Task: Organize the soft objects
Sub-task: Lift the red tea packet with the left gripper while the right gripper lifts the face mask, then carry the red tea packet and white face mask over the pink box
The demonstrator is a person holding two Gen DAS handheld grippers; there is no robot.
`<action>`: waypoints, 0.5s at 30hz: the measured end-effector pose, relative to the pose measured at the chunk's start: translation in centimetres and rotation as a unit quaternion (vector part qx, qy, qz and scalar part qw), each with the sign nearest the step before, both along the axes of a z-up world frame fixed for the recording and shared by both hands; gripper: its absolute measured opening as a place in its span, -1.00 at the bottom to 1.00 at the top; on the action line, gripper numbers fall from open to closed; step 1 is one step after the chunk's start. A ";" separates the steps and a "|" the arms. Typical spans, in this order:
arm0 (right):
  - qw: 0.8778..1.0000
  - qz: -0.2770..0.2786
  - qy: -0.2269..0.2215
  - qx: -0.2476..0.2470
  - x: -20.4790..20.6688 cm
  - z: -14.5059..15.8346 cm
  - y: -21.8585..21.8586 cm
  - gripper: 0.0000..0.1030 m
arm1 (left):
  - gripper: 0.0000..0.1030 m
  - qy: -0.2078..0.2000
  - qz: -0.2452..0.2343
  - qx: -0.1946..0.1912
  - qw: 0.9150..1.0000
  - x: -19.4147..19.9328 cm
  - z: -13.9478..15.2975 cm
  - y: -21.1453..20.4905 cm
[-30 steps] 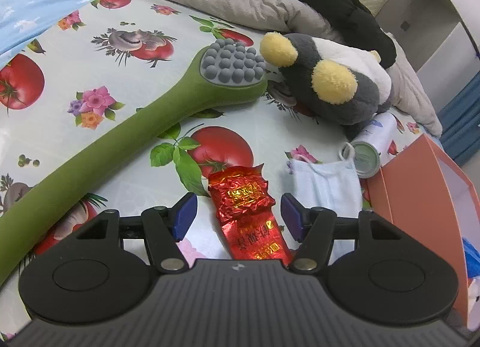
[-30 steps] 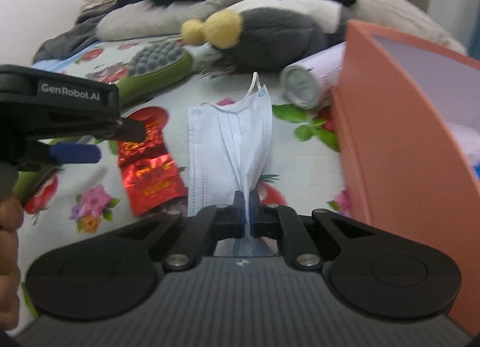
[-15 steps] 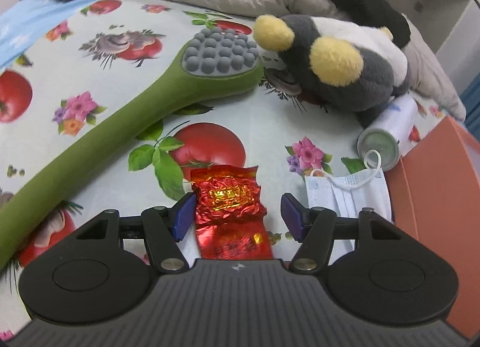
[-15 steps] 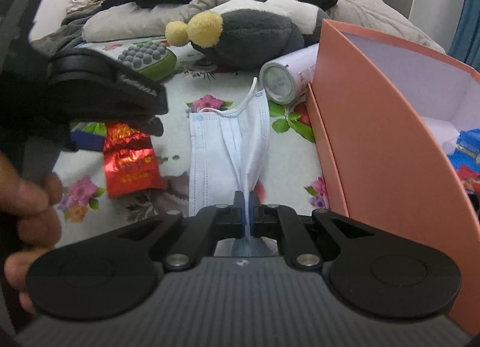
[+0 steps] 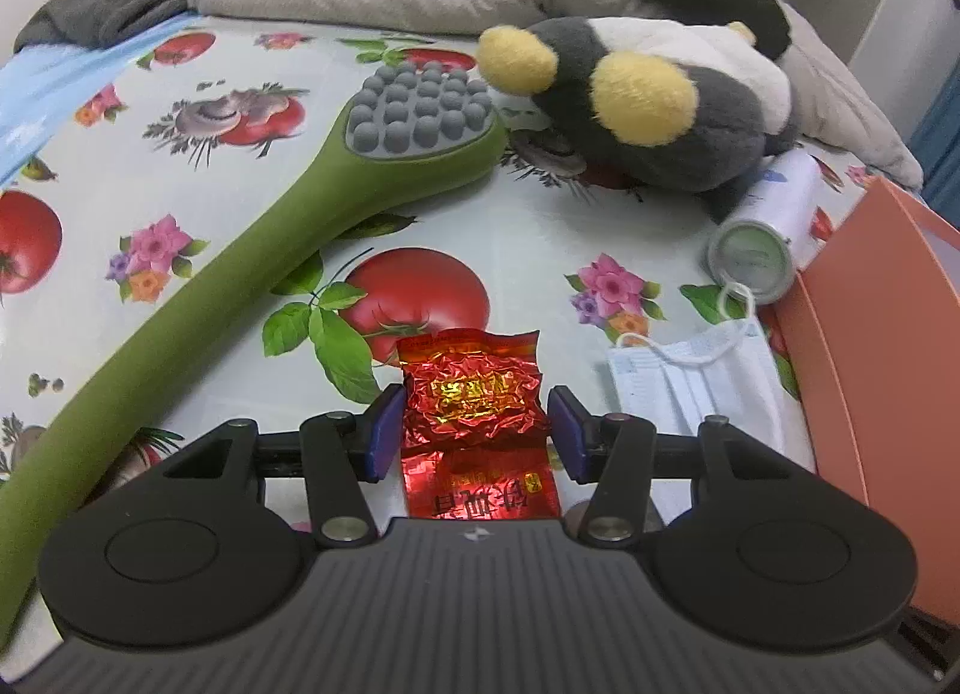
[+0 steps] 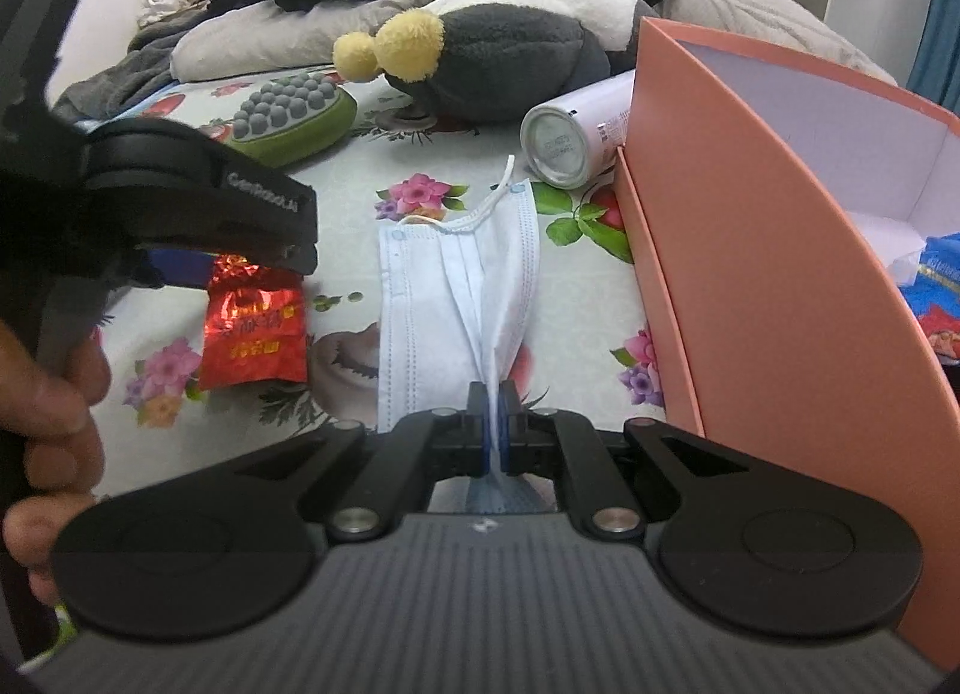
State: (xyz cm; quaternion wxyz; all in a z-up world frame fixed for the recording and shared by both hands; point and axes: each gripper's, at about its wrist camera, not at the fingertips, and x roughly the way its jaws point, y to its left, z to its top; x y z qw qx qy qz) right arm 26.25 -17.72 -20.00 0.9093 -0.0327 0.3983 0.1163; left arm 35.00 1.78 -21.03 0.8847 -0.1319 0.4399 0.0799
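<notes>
A red foil packet [image 5: 474, 400] lies on the fruit-print sheet between the blue pads of my left gripper [image 5: 474, 424], whose jaws stand around it, close to touching. It also shows in the right wrist view [image 6: 255, 328]. My right gripper [image 6: 493, 430] is shut on the near edge of a pale blue face mask [image 6: 456, 298], which also shows in the left wrist view [image 5: 696, 388]. A grey, white and yellow plush toy [image 5: 648, 112] lies behind.
A long green massage hammer [image 5: 252, 262] with grey knobs lies at the left. A white can [image 5: 762, 238] lies beside an open orange box [image 6: 780, 250] at the right. Pillows and dark clothes are piled at the back.
My left gripper has moved forward over the red packet and its jaws have narrowed around it. My right gripper still holds the mask, which has shifted little.
</notes>
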 end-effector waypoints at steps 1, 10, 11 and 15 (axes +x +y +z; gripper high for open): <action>1.000 -0.003 0.002 0.002 -0.1 0.2 -0.1 -0.87 | 0.11 -0.002 -0.003 0.002 1.000 -0.2 0.2 -0.1; 1.000 -0.005 0.006 0.017 -2.4 2.0 -0.6 -0.87 | 0.11 -0.021 -0.029 -0.009 0.999 -3.5 2.6 -0.1; 1.000 -0.005 0.004 0.015 -2.8 2.3 -0.6 -0.87 | 0.11 -0.023 -0.031 -0.012 0.999 -4.1 3.0 0.0; 1.000 -0.009 0.004 0.024 -4.4 3.4 -0.8 -0.87 | 0.12 -0.025 -0.036 -0.022 0.999 -6.6 4.3 0.3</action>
